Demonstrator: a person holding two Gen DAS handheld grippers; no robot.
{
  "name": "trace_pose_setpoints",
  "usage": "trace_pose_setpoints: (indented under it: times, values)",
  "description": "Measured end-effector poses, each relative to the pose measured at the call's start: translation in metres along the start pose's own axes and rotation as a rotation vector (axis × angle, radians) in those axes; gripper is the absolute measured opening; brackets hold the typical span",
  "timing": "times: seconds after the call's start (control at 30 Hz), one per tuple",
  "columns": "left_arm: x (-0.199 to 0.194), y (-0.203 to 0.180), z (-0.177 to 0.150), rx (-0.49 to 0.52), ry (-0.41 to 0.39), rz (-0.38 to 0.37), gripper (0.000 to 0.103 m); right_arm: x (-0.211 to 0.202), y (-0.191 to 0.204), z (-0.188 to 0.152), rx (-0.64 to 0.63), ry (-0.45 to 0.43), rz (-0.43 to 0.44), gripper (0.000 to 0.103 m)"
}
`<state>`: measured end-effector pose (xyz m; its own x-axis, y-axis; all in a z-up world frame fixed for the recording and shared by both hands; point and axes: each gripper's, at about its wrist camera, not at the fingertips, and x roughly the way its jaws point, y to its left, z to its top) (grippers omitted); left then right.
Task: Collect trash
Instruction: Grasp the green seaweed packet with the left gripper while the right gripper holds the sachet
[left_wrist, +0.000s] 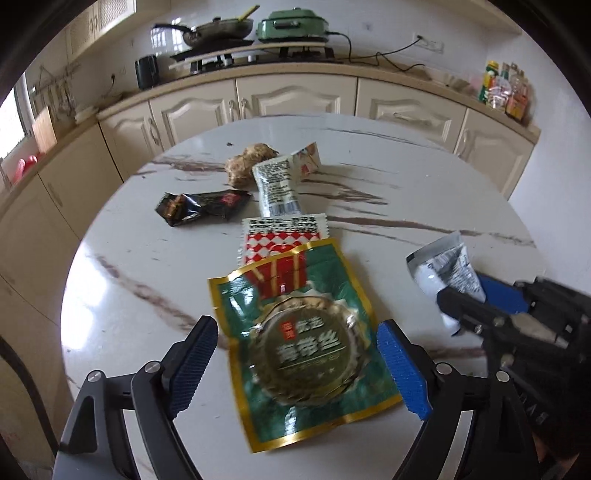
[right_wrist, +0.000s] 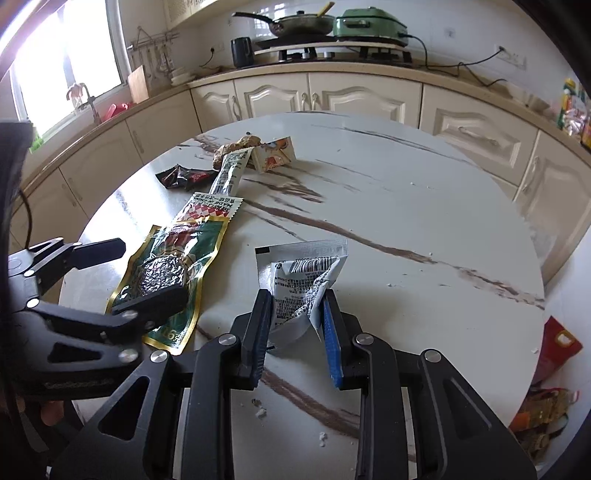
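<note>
A green foil packet (left_wrist: 303, 343) lies flat on the round desk (left_wrist: 406, 166), between the widely spread jaws of the left gripper (left_wrist: 295, 362), which do not press it. A small white sachet (right_wrist: 301, 286) is pinched by the nearly closed jaws of the right gripper (right_wrist: 295, 328). Both wrappers are judged light, thin, crinkly and slippery; the green one is best taken at a raised edge.

Both wrist cameras look steeply down, close over the shared marble table (left_wrist: 129, 258), facing the kitchen counter (right_wrist: 369, 72)
</note>
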<state>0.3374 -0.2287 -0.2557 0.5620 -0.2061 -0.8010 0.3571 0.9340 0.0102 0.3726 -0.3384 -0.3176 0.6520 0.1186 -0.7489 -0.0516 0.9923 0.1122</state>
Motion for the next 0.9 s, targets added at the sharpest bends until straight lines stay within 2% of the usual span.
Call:
trace_pose_setpoints:
  times: [0.13, 0.27, 0.37, 0.6, 0.9]
  values:
    - [0.013, -0.004, 0.008, -0.011, 0.041, 0.032, 0.090, 0.002, -0.005, 0.001, 0.008, -0.007, 0.016, 0.026]
    - [0.026, 0.001, 0.016, -0.045, 0.037, 0.021, 0.101, 0.004, -0.011, 0.003, 0.018, -0.017, 0.018, 0.026]
    - [0.033, 0.003, 0.020, -0.047, 0.037, 0.025, 0.102, 0.005, -0.013, 0.003, 0.018, -0.020, 0.031, 0.026]
    - [0.034, 0.012, 0.014, -0.041, 0.003, 0.012, 0.092, 0.008, -0.013, 0.004, 0.015, -0.026, 0.060, 0.026]
    - [0.024, 0.019, 0.004, -0.035, -0.035, -0.004, 0.075, 0.008, -0.007, 0.003, 0.006, -0.025, 0.074, 0.026]
